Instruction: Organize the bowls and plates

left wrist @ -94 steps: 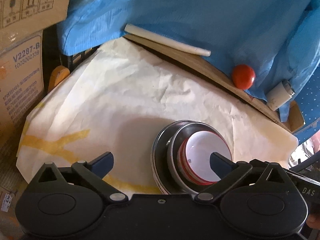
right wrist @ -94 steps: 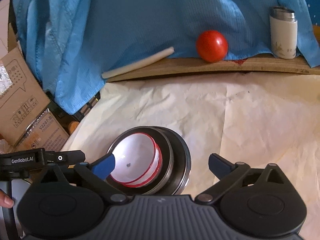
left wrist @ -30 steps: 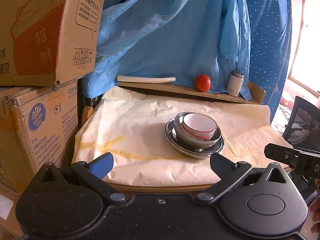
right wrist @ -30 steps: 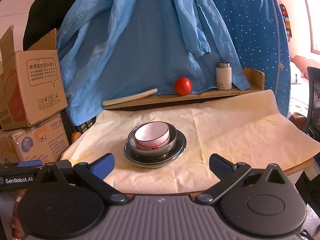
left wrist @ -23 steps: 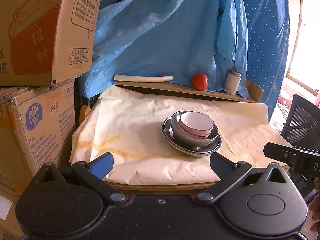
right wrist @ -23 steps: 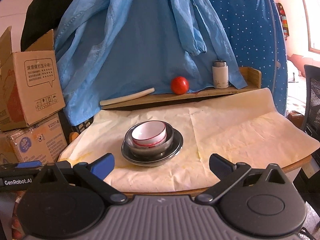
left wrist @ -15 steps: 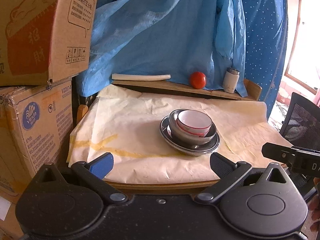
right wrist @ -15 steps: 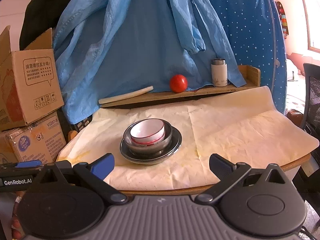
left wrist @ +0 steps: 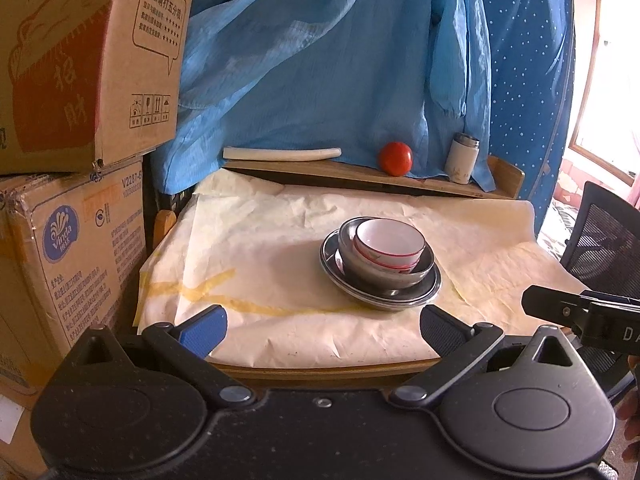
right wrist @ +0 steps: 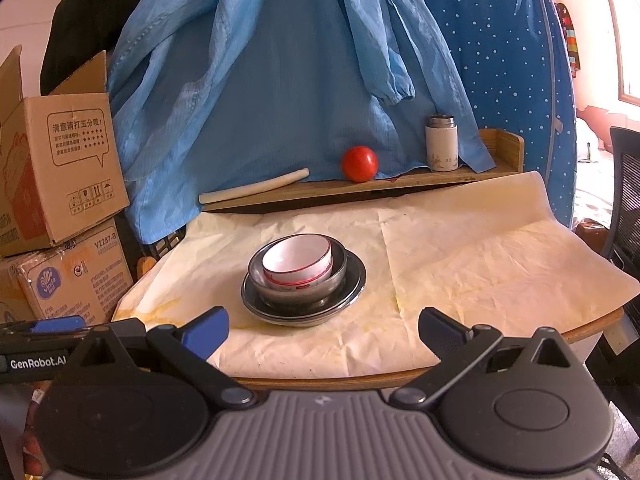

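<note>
A white bowl with a red rim (left wrist: 389, 246) (right wrist: 298, 260) sits nested in a steel bowl (left wrist: 384, 270) (right wrist: 296, 286), which stands on a steel plate (left wrist: 428, 292) (right wrist: 354, 284) in the middle of the paper-covered table (left wrist: 260, 248) (right wrist: 460, 264). My left gripper (left wrist: 322, 330) is open and empty, held back from the table's front edge. My right gripper (right wrist: 323, 330) is open and empty, also back from the front edge. Each gripper shows at the side of the other's view.
A wooden shelf (right wrist: 400, 182) at the table's back holds a red tomato (left wrist: 395, 158) (right wrist: 359, 163), a white thermos (left wrist: 462, 158) (right wrist: 441, 143) and a white stick (left wrist: 280, 153) (right wrist: 254, 192). Blue cloth hangs behind. Cardboard boxes (left wrist: 72, 128) (right wrist: 56, 184) stack left. A mesh chair (left wrist: 604, 240) stands right.
Both grippers have pulled back and up from the stacked bowls, from right over them to beyond the table's front edge. The stack has not moved.
</note>
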Tool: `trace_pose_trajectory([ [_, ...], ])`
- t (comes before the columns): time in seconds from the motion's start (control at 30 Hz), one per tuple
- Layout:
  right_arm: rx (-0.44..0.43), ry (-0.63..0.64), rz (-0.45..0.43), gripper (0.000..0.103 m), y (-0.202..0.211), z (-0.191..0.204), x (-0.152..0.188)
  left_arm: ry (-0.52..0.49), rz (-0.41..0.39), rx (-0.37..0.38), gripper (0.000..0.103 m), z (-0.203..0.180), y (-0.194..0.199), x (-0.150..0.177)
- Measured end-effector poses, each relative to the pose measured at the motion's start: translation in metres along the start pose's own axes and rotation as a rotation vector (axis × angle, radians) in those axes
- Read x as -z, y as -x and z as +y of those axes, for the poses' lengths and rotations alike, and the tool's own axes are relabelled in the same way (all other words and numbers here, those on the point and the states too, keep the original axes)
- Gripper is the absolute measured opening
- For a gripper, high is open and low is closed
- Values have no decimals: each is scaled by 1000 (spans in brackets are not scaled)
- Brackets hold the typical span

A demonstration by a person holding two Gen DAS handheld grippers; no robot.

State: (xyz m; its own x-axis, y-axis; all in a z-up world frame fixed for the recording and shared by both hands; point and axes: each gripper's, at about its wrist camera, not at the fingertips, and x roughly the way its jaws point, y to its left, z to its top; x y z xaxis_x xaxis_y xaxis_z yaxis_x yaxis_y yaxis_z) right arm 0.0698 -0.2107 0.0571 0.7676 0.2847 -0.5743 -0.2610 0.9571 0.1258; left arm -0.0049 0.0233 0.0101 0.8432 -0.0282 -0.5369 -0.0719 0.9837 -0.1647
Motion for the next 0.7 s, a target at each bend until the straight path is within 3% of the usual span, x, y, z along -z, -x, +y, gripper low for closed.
trace_pose_trajectory([
  [0.7,-10,6,9,103,-2,2,2,2,5,-4,102,1,-1,1],
])
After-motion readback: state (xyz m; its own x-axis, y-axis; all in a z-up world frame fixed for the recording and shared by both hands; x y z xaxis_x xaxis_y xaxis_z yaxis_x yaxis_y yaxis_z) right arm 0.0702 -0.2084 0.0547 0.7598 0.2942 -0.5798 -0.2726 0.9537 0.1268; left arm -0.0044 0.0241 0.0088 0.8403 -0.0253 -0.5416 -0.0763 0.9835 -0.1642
